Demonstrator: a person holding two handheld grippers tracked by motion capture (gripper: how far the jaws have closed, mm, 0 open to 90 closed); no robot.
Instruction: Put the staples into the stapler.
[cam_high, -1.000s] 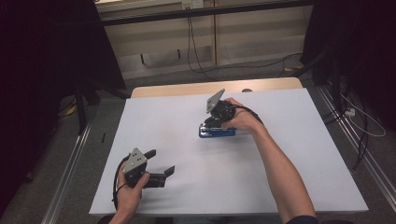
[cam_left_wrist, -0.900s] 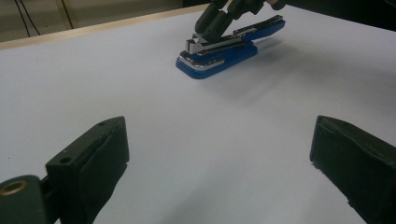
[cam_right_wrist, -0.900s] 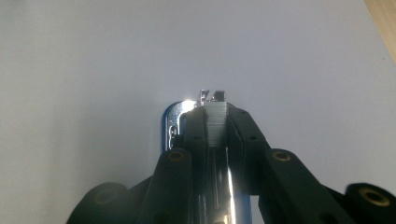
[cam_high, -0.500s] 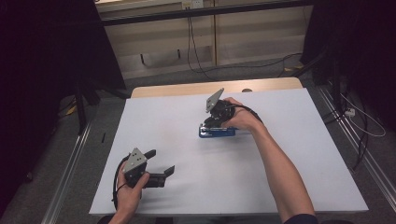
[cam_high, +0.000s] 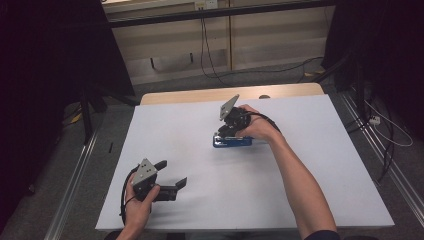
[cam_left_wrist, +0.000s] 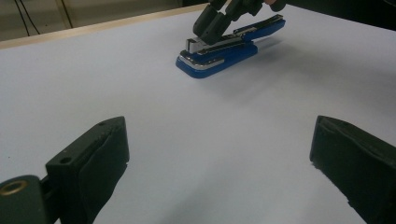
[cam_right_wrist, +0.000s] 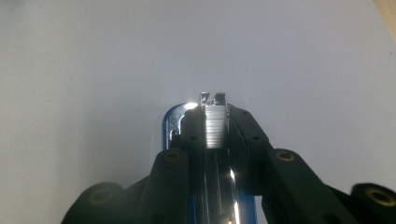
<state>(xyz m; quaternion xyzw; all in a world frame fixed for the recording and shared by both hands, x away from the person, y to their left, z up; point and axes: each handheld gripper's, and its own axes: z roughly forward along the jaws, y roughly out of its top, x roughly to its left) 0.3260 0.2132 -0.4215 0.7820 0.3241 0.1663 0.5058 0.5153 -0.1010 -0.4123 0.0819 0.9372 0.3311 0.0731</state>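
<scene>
Blue stapler (cam_high: 232, 141) mid tabletop (cam_high: 320, 165), toward far edge. Right gripper (cam_high: 227, 131) clamped on stapler's metal staple magazine (cam_right_wrist: 215, 126), jaws having just eased open a touch, magazine between pads. Left gripper (cam_high: 172, 175) released, jaws wide over bare tabletop, well apart from stapler. Likely rigid, fairly heavy, slick chrome; hinged top, so best gripped across magazine sides near the front. Stapler's rear hidden behind hand in high view; base cut off in right gripper view.
</scene>
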